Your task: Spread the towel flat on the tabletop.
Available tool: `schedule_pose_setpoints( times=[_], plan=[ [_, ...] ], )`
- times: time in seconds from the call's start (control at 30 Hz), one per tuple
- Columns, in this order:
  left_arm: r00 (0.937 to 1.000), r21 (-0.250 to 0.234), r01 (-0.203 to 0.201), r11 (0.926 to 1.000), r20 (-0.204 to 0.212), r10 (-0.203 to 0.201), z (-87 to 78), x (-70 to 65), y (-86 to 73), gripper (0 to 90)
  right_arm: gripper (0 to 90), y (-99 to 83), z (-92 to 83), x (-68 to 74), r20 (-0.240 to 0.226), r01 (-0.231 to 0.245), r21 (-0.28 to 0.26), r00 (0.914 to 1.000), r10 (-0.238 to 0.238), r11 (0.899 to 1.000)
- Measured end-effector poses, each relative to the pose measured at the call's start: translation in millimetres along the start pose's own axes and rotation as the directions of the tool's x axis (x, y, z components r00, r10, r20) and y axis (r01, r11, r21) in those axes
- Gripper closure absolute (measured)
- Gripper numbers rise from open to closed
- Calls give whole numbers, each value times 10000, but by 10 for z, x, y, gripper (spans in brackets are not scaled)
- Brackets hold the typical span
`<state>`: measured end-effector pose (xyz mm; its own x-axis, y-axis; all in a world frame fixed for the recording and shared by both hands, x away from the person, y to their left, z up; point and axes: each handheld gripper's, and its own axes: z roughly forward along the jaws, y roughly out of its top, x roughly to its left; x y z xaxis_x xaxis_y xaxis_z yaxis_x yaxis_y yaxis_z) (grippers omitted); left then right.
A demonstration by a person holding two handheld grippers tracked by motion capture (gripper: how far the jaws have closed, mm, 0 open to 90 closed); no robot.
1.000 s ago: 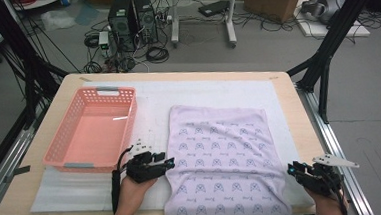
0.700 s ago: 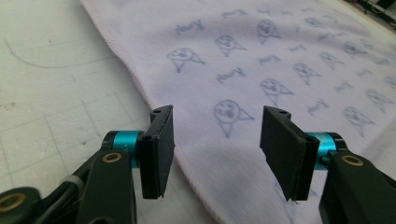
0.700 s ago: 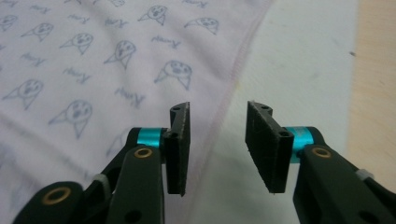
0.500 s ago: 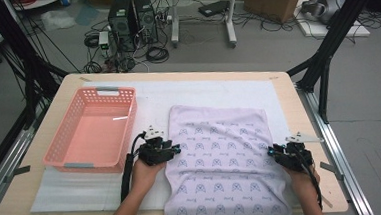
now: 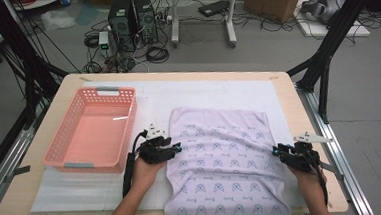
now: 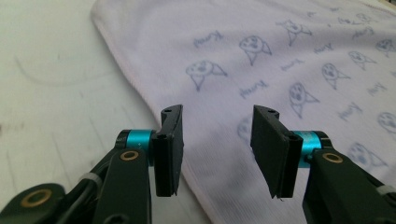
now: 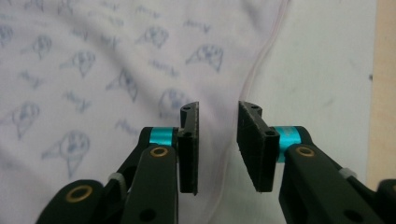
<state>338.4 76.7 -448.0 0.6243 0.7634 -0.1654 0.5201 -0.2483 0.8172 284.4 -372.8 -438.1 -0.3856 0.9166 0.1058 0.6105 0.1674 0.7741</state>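
High view: left tongs [image 5: 177,148] and right tongs [image 5: 276,151] sit at the cloth's [image 5: 222,165] side edges near the desk's [image 5: 304,115] front, both having just opened, gripping nothing.

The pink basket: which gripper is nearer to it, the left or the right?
Left. The left gripper is just beside the pink basket; the right gripper is across the cloth.

The pale lilac cloth printed with small blue animal heads [image 5: 222,165] looked like soft, matt knit fabric with a fine ribbed weave and a stitched hem. The salmon-pink perforated plastic basket [image 5: 60,145] had a slight sheen. A white, matt, faintly scuffed sheet [image 5: 217,93] covered the light wooden tabletop [image 5: 282,79], smooth and dull.
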Motion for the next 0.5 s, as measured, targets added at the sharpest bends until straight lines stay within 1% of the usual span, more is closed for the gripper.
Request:
schedule_pose_setpoints(
  times=[0.03,0.07,0.1,0.2,0.23,0.27,0.3,0.33,0.37,0.4,0.43,0.47,0.5],
  plan=[
    [9998,-24,-204,9998,27,204,46,24,53,528,676,33,18,-5,9,30,-21,10000,-30,10000],
    [9995,-331,-310,9990,-25,309,68,39,86,528,673,94,54,-21,13,150,7,9999,-150,9999],
    [9995,-511,-318,9982,-88,314,92,58,131,530,663,142,87,-31,42,229,50,9997,-230,9997],
    [9996,-471,-68,9989,-262,55,192,129,265,513,622,281,203,-84,145,514,185,9986,-516,9985],
    [9991,-345,107,9993,-399,-121,249,161,304,509,613,323,244,-99,226,608,216,9979,-613,9979],
    [9982,-459,229,9987,-551,-254,279,178,308,486,602,365,297,-123,178,631,157,9978,-634,9979],
    [9968,-489,344,9982,-700,-378,317,207,305,482,591,388,330,-135,196,585,223,9981,-589,9980],
    [9954,-162,474,9987,-826,-486,361,239,310,483,585,417,383,-152,291,654,333,9974,-664,9973],
    [9936,62,633,9980,-943,-625,406,270,309,468,564,443,437,-168,392,744,457,9963,-762,9962],
    [9926,71,685,9976,-1014,-674,434,291,308,458,546,464,492,-186,488,776,511,9956,-801,9957],
    [9911,63,694,9976,-1141,-682,447,295,323,478,531,483,547,-203,548,760,605,9953,-794,9953],
    [9911,192,547,9983,-1226,-519,470,283,341,487,520,496,600,-222,514,756,626,9956,-789,9952],
    [9896,343,139,9993,-1435,-88,488,247,357,490,513,504,652,-235,469,646,674,9966,-679,9956]
  ],
)
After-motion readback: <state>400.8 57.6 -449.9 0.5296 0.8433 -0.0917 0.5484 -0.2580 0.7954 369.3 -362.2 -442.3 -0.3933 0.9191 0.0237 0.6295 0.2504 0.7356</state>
